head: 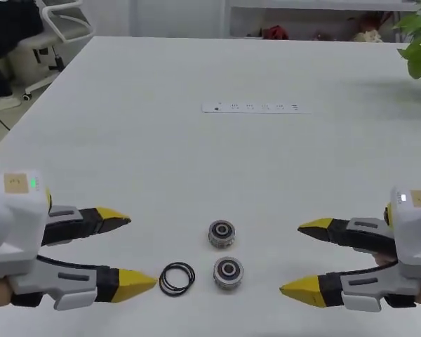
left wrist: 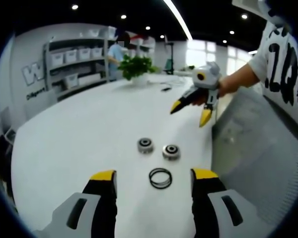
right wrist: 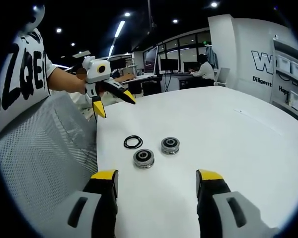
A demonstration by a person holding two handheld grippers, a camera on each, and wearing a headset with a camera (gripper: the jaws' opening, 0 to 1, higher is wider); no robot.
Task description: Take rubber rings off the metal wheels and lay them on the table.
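Since both grippers hang open over the table (head: 126, 140) with nothing held, what matters to us is which way the work lies from each pair of fingers. On our left, the left gripper (head: 143, 251) has its fingers (head: 135, 281) spread wide and pointing inward. The loose rubber rings (head: 177, 278) lie flat just beyond the tip of its nearer finger, not touching it; in the left gripper view they sit straight ahead between the two tips. Just past the rings on the same line rests the near wheel (head: 228, 272), with the far wheel (head: 221, 234) just behind it. Both lie flat with their axles upright, so they offer no long axis, and we judge a pinch across the rim would serve from any side. We cannot tell whether either wheel carries a ring in its groove. The right gripper (head: 289, 256) faces them with fingers equally spread, and the wheels look somewhat nearer its tips than the left's. The table's near edge runs close under both grippers; beyond the fingertips the table lies open, with the power strip (head: 256, 107) well apart.
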